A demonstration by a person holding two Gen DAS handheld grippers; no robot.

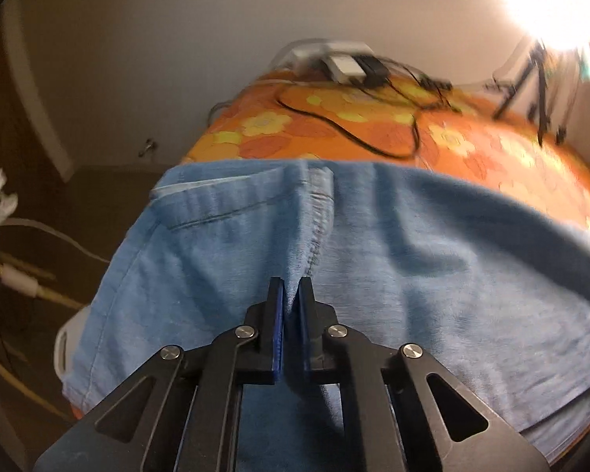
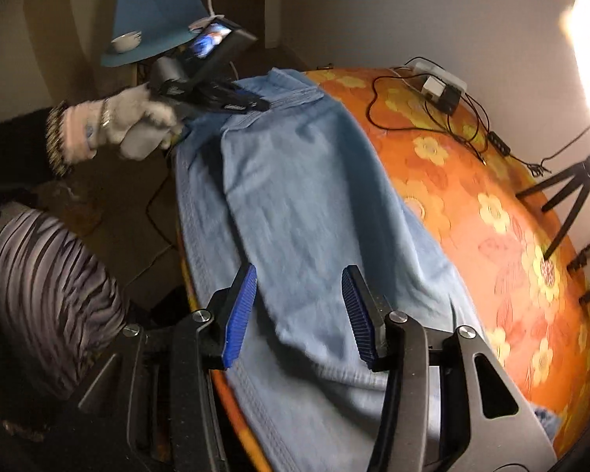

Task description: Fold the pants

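Your left gripper is clamped on a ridge of the pants, which lie along the near edge of the orange-flowered bed. Your right gripper hangs released above them. Pull left alone and the thin pinch may slip, dragging the fold crooked.

My bed in its orange flowered cover, my light blue pants spread along the near edge, black cable, white adapter, small tripod further back.
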